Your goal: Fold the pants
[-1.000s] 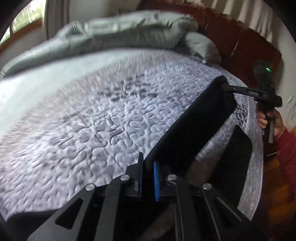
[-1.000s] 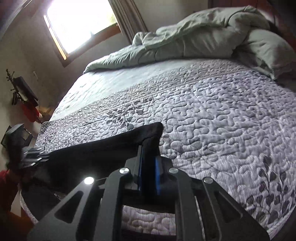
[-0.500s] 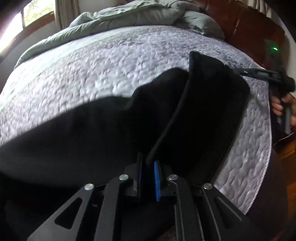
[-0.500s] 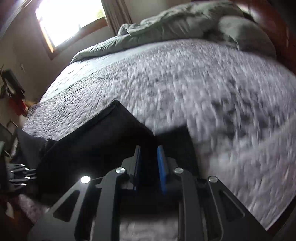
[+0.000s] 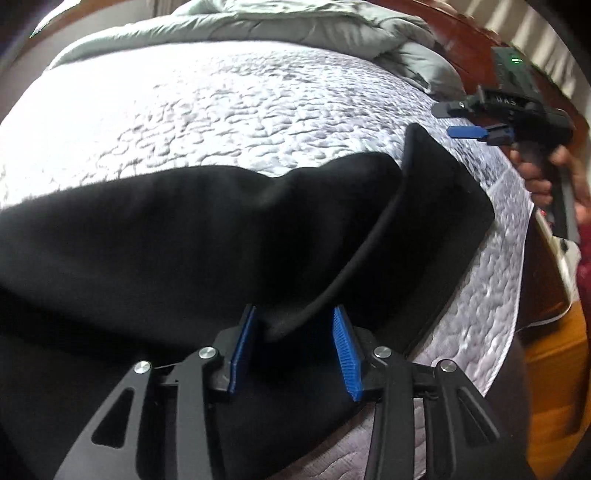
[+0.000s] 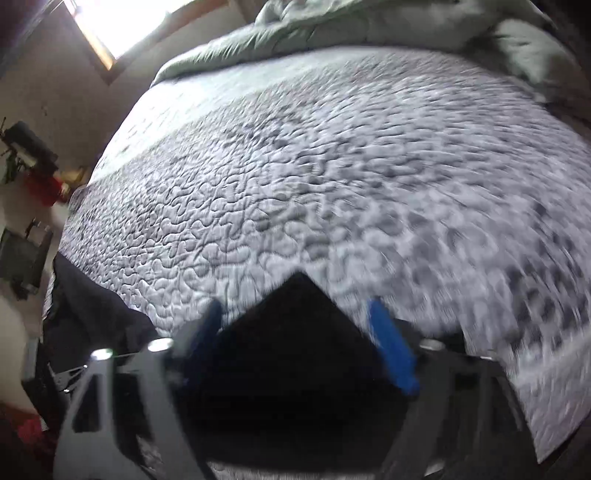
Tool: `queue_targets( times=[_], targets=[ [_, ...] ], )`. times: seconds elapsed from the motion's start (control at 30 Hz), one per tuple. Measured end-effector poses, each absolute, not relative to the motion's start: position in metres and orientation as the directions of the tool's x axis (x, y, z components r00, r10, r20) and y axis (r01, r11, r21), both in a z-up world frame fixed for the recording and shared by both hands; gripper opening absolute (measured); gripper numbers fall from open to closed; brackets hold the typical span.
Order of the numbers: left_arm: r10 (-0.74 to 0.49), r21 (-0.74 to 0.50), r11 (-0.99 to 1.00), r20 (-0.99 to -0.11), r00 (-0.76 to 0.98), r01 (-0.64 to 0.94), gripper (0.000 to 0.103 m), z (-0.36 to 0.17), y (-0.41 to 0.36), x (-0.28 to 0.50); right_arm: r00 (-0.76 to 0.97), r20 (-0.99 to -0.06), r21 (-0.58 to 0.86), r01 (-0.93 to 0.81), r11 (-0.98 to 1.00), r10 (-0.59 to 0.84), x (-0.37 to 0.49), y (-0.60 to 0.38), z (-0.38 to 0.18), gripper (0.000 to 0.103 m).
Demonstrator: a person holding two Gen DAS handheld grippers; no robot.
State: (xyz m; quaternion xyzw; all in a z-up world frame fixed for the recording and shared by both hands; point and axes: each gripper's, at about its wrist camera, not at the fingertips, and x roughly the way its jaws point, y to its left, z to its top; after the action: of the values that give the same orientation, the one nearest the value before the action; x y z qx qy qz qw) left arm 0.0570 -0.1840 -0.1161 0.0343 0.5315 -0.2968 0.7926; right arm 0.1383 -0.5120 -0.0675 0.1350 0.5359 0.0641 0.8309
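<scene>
Currently the black pants (image 5: 207,236) lie doubled over near the front edge of the quilted bedspread (image 5: 229,110). The left gripper (image 5: 293,347) has just been opening; its fingers stand partly apart, a rolled hem between them, unpressed. The right gripper (image 6: 306,347) has just spread wide above a pants corner, gripping nothing.

Grey quilted bedspread (image 6: 332,177) with leaf print, rumpled green duvet (image 5: 295,26) at its far end, pillow (image 6: 532,51) beside the duvet, wooden headboard (image 5: 476,40) behind, bright window (image 6: 122,22) left of the bedspread
</scene>
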Motion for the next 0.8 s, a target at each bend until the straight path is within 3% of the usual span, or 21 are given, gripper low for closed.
queue_targets(
  times=[0.17, 0.2, 0.23, 0.27, 0.33, 0.4, 0.47, 0.57, 0.6, 0.67, 0.7, 0.73, 0.8],
  targets=[
    [-0.435, -0.273, 0.821, -0.867, 0.241, 0.501, 0.042, -0.118, -0.185, 0.063, 0.259, -0.911, 0.330, -0.004, 0.944, 0.320, 0.186, -0.512, -0.102, 0.086],
    [-0.435, -0.272, 0.821, -0.868, 0.241, 0.501, 0.043, -0.118, -0.186, 0.063, 0.222, -0.915, 0.341, -0.019, 0.940, 0.337, 0.189, -0.509, -0.110, 0.072],
    [-0.434, -0.273, 0.821, -0.868, 0.240, 0.501, 0.043, -0.119, -0.187, 0.063, 0.200, -0.917, 0.346, -0.032, 0.938, 0.345, 0.188, -0.505, -0.114, 0.047],
    [-0.434, -0.272, 0.821, -0.869, 0.238, 0.502, 0.044, -0.119, -0.187, 0.063, 0.187, -0.917, 0.352, -0.045, 0.935, 0.354, 0.189, -0.503, -0.116, 0.033],
    [-0.431, -0.269, 0.819, -0.871, 0.234, 0.507, 0.046, -0.118, -0.189, 0.064, 0.191, -0.909, 0.360, -0.087, 0.929, 0.371, 0.179, -0.498, -0.111, 0.018],
    [-0.425, -0.262, 0.821, -0.873, 0.237, 0.508, 0.047, -0.118, -0.192, 0.064, 0.253, -0.895, 0.338, -0.155, 0.928, 0.368, 0.164, -0.494, -0.094, 0.014],
    [-0.424, -0.263, 0.826, -0.873, 0.242, 0.498, 0.048, -0.117, -0.193, 0.065, 0.344, -0.858, 0.330, -0.198, 0.923, 0.381, 0.146, -0.495, -0.071, 0.014],
    [-0.422, -0.261, 0.836, -0.868, 0.262, 0.482, 0.049, -0.115, -0.195, 0.063, 0.527, -0.731, 0.348, -0.258, 0.901, 0.433, 0.087, -0.503, -0.028, 0.016],
    [-0.422, -0.261, 0.837, -0.867, 0.264, 0.481, 0.051, -0.115, -0.195, 0.062, 0.553, -0.711, 0.348, -0.260, 0.901, 0.434, 0.071, -0.503, -0.023, 0.021],
    [-0.426, -0.261, 0.830, -0.867, 0.259, 0.493, 0.055, -0.116, -0.198, 0.058, 0.593, -0.689, 0.352, -0.228, 0.908, 0.416, 0.024, -0.507, -0.026, 0.040],
    [-0.423, -0.250, 0.827, -0.866, 0.265, 0.504, 0.056, -0.116, -0.199, 0.055, 0.595, -0.692, 0.357, -0.211, 0.910, 0.409, 0.010, -0.508, -0.031, 0.064],
    [-0.418, -0.235, 0.823, -0.867, 0.271, 0.517, 0.057, -0.116, -0.200, 0.052, 0.585, -0.708, 0.370, -0.169, 0.914, 0.395, -0.012, -0.510, -0.045, 0.070],
    [-0.403, -0.203, 0.813, -0.873, 0.275, 0.546, 0.059, -0.115, -0.204, 0.046, 0.543, -0.748, 0.397, -0.095, 0.913, 0.382, -0.039, -0.516, -0.071, 0.070]
  ],
)
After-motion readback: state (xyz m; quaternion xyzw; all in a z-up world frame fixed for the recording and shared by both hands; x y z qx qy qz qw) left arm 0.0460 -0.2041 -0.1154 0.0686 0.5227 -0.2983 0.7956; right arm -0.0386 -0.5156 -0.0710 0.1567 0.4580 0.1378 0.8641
